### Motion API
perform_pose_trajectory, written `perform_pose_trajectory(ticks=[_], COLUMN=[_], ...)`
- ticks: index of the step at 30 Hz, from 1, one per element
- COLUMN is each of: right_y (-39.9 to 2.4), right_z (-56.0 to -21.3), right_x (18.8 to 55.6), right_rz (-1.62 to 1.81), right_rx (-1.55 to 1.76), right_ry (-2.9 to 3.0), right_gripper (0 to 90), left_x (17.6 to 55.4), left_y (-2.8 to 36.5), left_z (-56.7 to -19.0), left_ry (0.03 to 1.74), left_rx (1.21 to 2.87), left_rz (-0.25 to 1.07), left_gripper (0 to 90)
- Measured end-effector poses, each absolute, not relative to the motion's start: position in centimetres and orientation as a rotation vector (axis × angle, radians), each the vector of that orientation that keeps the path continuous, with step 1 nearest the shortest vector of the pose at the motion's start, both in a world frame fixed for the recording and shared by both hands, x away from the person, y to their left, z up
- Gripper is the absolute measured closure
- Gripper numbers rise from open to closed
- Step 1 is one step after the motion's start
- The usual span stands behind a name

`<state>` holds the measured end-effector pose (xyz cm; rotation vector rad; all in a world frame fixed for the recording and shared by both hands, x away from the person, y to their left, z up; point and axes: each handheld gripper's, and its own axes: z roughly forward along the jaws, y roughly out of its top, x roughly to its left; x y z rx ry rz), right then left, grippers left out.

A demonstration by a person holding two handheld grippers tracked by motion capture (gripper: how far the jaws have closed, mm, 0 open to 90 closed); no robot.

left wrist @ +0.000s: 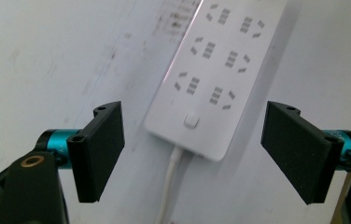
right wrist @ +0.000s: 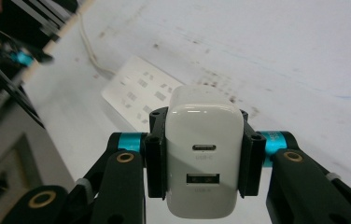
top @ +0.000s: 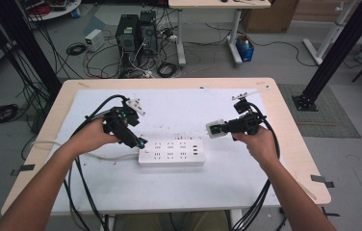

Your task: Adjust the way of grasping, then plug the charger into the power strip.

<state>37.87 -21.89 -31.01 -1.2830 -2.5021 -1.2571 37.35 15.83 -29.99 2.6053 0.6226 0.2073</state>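
Overall, a worktop (top: pixel 285 144) covered with a white sheet is observed, its surface marked with small dark specks near the middle. A white power strip (top: pixel 171 153) is laid flat at the centre of it, with its white cord (left wrist: pixel 170 186) led away toward the left edge. No plug is seen in any of its sockets.

The left tool (top: pixel 138 143) is held at the left end of the strip, pointed down at it. In the left gripper view its jaws are spread, standing either side of the strip's switch end, with nothing pressed between them; no contact with the strip can be confirmed.

The right tool (top: pixel 216 129) is held above the worktop, to the right of the strip and apart from it. Its jaws are pinched on a white charger block (right wrist: pixel 201 154), gripped by its two sides, with the two ports faced toward the camera.

The pick-up of the charger is judged complete. Alignment over a socket, insertion, and release are judged outstanding. Steadying of the strip by the left tool is likely intended but not yet effected.
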Motion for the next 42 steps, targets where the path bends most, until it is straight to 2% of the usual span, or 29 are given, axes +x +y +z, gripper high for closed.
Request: perform_pose_trajectory(ticks=[5,12,22,28,33,36,42], right_y=[-22.9,-22.8,-23.2,-22.8,-22.7,-22.4,-21.5], right_z=[-29.6,-28.3,-28.1,-28.1,-27.9,-27.9,-27.8], right_x=[37.2,36.6,36.5,36.3,36.3,36.3,36.6], right_rz=[-1.154,-0.901,-0.771,-0.731,-0.772,-0.755,-0.722], right_rx=[-1.166,-1.096,-1.062,-1.037,-1.022,-1.006,-0.962], right_ry=[-2.761,-3.018,-3.050,-3.071,-3.065,-3.074,-3.086], right_gripper=[62.2,62.3,62.3,62.2,62.2,62.2,62.2], left_x=[37.7,37.3,36.2,36.4,36.5,36.6,36.6], left_y=[18.3,19.9,20.7,21.1,21.2,21.3,21.3], left_z=[-29.7,-29.4,-29.6,-29.5,-29.4,-29.4,-29.3], left_ry=[0.699,0.669,0.561,0.614,0.617,0.631,0.617], left_rx=[2.635,2.664,2.716,2.688,2.681,2.664,2.663], left_rz=[0.229,0.242,0.290,0.285,0.306,0.260,0.271], left_gripper=[21.6,21.6,21.6,21.6,21.6,21.6,21.6])
